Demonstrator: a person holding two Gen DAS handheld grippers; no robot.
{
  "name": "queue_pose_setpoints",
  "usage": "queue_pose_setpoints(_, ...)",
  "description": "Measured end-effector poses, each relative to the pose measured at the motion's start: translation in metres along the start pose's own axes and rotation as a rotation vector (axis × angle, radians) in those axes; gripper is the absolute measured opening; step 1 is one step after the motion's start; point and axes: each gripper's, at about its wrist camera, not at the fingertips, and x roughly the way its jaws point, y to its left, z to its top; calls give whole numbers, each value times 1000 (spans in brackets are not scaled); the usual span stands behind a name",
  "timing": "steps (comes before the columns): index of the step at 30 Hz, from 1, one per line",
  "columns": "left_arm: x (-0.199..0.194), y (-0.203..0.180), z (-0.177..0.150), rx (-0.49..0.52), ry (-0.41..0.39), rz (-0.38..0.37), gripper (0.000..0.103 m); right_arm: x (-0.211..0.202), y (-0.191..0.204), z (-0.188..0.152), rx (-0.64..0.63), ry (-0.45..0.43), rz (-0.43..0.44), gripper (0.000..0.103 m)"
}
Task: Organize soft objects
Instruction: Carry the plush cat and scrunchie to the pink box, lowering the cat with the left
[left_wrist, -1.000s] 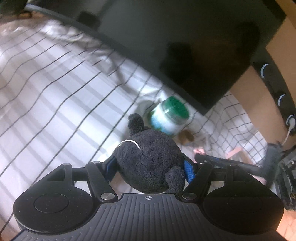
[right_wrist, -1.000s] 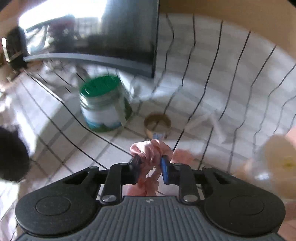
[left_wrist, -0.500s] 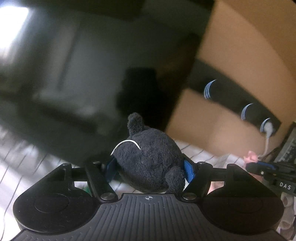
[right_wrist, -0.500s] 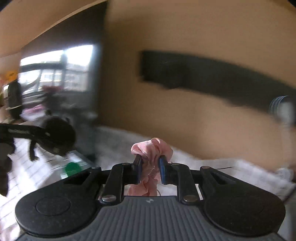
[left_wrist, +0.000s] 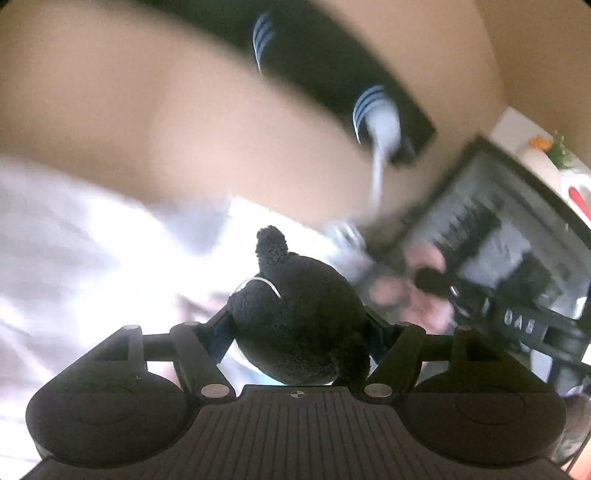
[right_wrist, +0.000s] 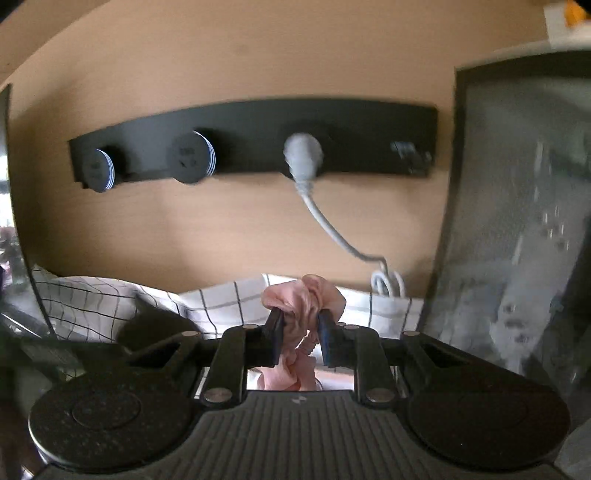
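A round black plush toy (left_wrist: 299, 317) with small ears and a white thread on top fills my left gripper (left_wrist: 300, 325), whose jaws stand wide and are shut on its sides. In the right wrist view my right gripper (right_wrist: 300, 325) is shut on a pink fabric scrunchie (right_wrist: 306, 299), which bunches above the blue pads and hangs below them. The left wrist view is blurred; the right gripper with the pink scrunchie (left_wrist: 424, 291) shows in it to the right, in front of a dark wire basket (left_wrist: 517, 236).
A tan wooden wall carries a black socket strip (right_wrist: 258, 136) with a grey plug and cable (right_wrist: 306, 162). A white cloth with black checks (right_wrist: 110, 295) lies below it. A grey upright panel (right_wrist: 517, 221) stands at the right.
Both grippers have swung up and to the right, away from the green-lidded jar on the checked cloth, toward the wall with the socket strip. Each keeps its hold on its soft thing.
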Motion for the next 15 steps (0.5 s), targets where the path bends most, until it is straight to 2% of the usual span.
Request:
queue_pose_setpoints(1,20,5,-7,-32,43,-24,77,7,-3,-2,19,19,8,20)
queue_pose_setpoints(2,40,10,-17,-48,83,-12,77,12,-5,-4,35,35,17,20)
queue_pose_setpoints(4,66,9,-29,21,133,99,77,27,-11,-9,74,71,27,20)
queue_pose_setpoints(6,76,4,-37,126,122,160,93,45,-17,-12,109,115,26,20)
queue_pose_setpoints(11,69,-13,-41,315,92,238,93,85,-15,-30,127,217,-2,21)
queue_pose_setpoints(15,52,-16,-35,332,66,256,89,129,-9,-46,90,327,-33,22)
